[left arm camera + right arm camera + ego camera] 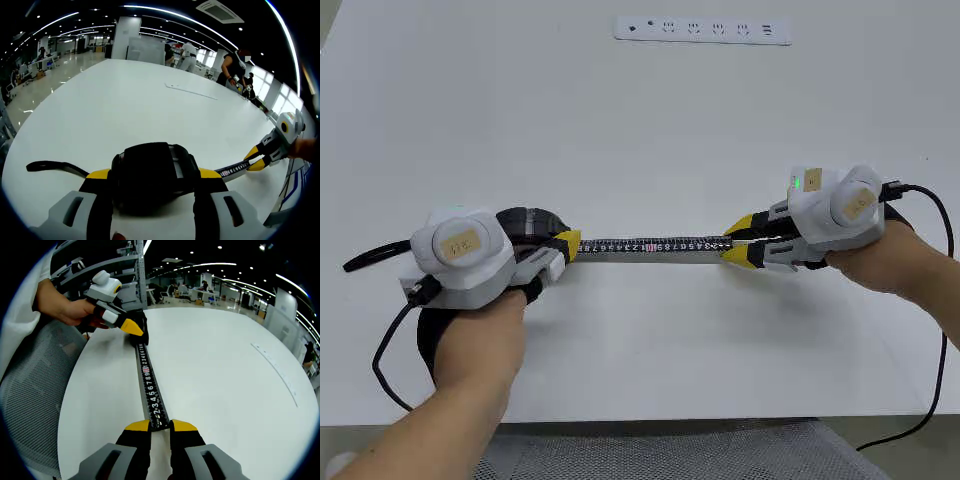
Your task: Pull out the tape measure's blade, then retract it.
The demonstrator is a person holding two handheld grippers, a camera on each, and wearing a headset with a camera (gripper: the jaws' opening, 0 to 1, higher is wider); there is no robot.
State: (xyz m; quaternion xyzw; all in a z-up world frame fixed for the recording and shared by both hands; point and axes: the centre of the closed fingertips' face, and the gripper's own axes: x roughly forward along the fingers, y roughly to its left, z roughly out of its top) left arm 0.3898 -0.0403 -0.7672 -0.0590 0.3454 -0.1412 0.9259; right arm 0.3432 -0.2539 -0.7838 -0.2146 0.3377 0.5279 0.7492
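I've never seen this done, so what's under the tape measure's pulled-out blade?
The white table lies under the blade. The blade's tip is covered by the right gripper, so its end hook cannot be seen.

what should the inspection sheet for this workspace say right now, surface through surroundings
surface: white table, plain.
job's things: tape measure case held by the left gripper; blade pulled out to the right gripper; black strap beside the case.
clutter: white power strip at the far edge.
grippers: left gripper shut on the case; right gripper shut on the blade's end.
cables: black left cable and right cable, one per gripper.
surroundings: mesh chair at the near edge; open hall, people beyond the table.
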